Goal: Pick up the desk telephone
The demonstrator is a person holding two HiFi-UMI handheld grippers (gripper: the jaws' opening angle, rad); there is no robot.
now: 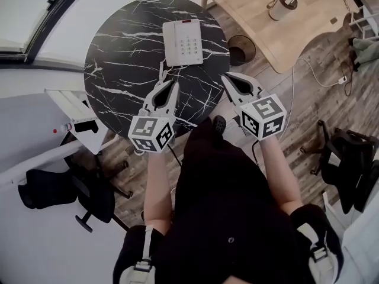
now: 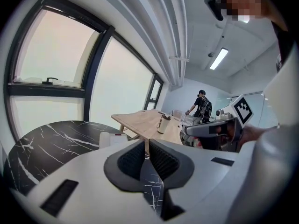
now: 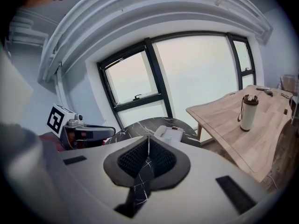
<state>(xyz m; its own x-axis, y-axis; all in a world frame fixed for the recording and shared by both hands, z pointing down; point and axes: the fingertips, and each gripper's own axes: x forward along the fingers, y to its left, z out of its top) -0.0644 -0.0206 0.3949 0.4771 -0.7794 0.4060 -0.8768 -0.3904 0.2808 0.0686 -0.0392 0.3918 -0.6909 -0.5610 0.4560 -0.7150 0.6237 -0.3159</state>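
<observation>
Two hand-held grippers hover over the near edge of a round black counter with white marble veining (image 1: 118, 58), each carrying a cube with square black-and-white markers at its rear. The left gripper (image 1: 172, 83) has its dark ribbed fingers (image 2: 133, 157) pressed together with nothing between them, and the right gripper (image 1: 228, 76) likewise has its fingers (image 3: 161, 158) closed together on nothing. Both point forward and somewhat downward across the counter. The flat white desk telephone with a grid of pale buttons and a small red strip at its far edge (image 1: 183, 42) lies on the far half of that counter, ahead of the two grippers and closer to the left one; neither gripper touches it, and a band of bare marble shows between its near edge and the fingertips. Beyond the black counter stands a pale wooden counter with a curved edge (image 1: 296, 37), bearing an upright cream flask with a dark lid and a handle (image 1: 282, 6). A dark round wire bin (image 1: 241, 49) sits on the wood-plank floor (image 1: 308, 99) between the two counters, and a thin white cable (image 1: 323, 78) trails over the planks. Black office chairs stand on either side, one at the left (image 1: 65, 194) and one at the right (image 1: 349, 158). Large dark-framed windows (image 3: 187, 69) run along the wall behind the telephone.
</observation>
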